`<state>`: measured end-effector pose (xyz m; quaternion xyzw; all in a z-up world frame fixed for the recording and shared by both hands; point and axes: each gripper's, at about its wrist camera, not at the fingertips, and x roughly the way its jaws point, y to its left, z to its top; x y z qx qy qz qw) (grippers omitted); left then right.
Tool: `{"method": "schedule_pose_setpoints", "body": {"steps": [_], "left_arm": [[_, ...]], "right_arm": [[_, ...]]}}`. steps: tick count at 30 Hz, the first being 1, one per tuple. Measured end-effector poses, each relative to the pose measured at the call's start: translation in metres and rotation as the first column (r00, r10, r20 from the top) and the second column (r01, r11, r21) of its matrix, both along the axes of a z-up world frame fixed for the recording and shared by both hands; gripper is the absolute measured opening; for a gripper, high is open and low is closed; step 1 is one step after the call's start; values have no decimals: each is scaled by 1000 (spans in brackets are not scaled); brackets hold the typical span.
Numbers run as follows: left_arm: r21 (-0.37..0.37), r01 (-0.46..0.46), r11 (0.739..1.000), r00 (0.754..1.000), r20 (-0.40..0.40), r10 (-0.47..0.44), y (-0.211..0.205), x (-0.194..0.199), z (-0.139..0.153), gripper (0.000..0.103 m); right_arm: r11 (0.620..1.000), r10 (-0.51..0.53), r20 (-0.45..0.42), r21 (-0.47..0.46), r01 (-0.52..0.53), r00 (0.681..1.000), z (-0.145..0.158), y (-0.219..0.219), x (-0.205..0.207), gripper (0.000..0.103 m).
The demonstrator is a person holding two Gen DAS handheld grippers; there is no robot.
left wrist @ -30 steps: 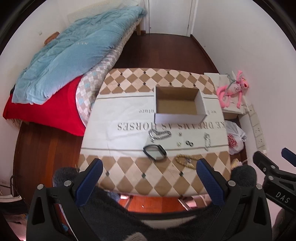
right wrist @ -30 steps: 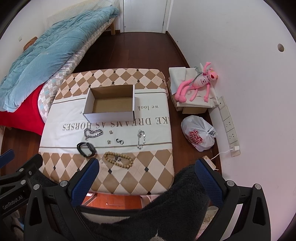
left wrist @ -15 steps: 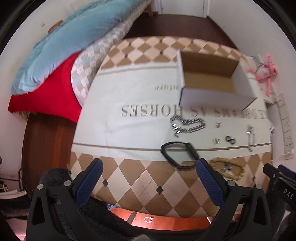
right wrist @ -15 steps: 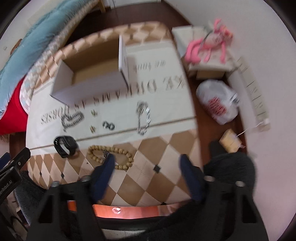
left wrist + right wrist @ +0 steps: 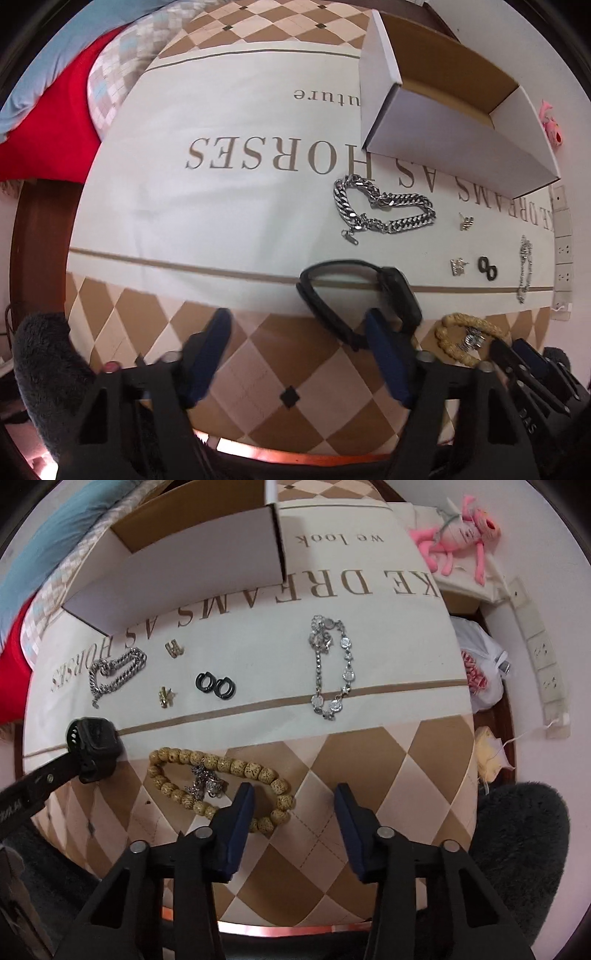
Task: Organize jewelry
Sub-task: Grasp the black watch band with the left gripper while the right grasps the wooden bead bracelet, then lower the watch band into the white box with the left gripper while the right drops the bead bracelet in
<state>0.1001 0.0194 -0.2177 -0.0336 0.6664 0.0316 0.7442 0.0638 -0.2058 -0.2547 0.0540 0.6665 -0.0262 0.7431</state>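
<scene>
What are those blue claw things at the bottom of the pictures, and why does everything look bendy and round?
The claws are grabbers a person holds, one in each hand. Each has a tiny wide-eye camera that bends the picture. One picture looks along the left gripper, the other along the right gripper. Both have their jaws open and hold nothing. Below lies a table with a printed cloth. On it rest a black watch, a wooden bead bracelet, a thick silver chain, a thin silver charm bracelet, two black hoop earrings and some small earrings. An open cardboard box waits behind them. The left gripper is near the watch, the right one near the beads.
</scene>
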Motion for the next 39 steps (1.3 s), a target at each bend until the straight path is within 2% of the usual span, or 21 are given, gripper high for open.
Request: {"method": "schedule_pose_setpoints", "body": {"steps": [1,2,3,5,10,16,20,26,33,39], "left_arm": [[7,10,1000,1000,-5,-10,-1,2,-5,46],[-6,18,1000,1000,-11,-18,-1,3,-9,29],[0,24,1000,1000,-1,-24,-1,3,-10,25],[19,53,998,998,18,-54,-3,2,-12,16],[29,88,996,995,38,-89,-5,-4,-17,7],[35,111,993,991,67,-113,-7,-13,-12,5],[34,125,992,988,85,-127,-12,-16,13,4],[-7,127,992,985,122,-125,-8,-15,39,4],[-43,122,992,973,200,-111,-14,-10,87,4],[-77,127,989,957,273,-101,-23,17,126,4]], "right_arm": [[1000,5,1,-16,-5,1000,0,2,0,31],[999,12,5,-30,-12,1000,0,3,0,16],[1000,6,1,-24,-6,1000,0,2,-2,10],[1000,-9,-21,-3,9,1000,2,-6,-4,10],[1000,-4,-32,2,4,999,5,-12,-7,13],[998,-1,29,-60,3,1000,5,-1,-8,9],[1000,-22,44,-7,23,999,16,-3,-6,9],[995,-34,132,93,22,991,59,-5,-3,9],[983,-34,214,183,-6,976,107,-3,7,9],[973,-22,303,227,-50,953,158,-9,34,9]]}}
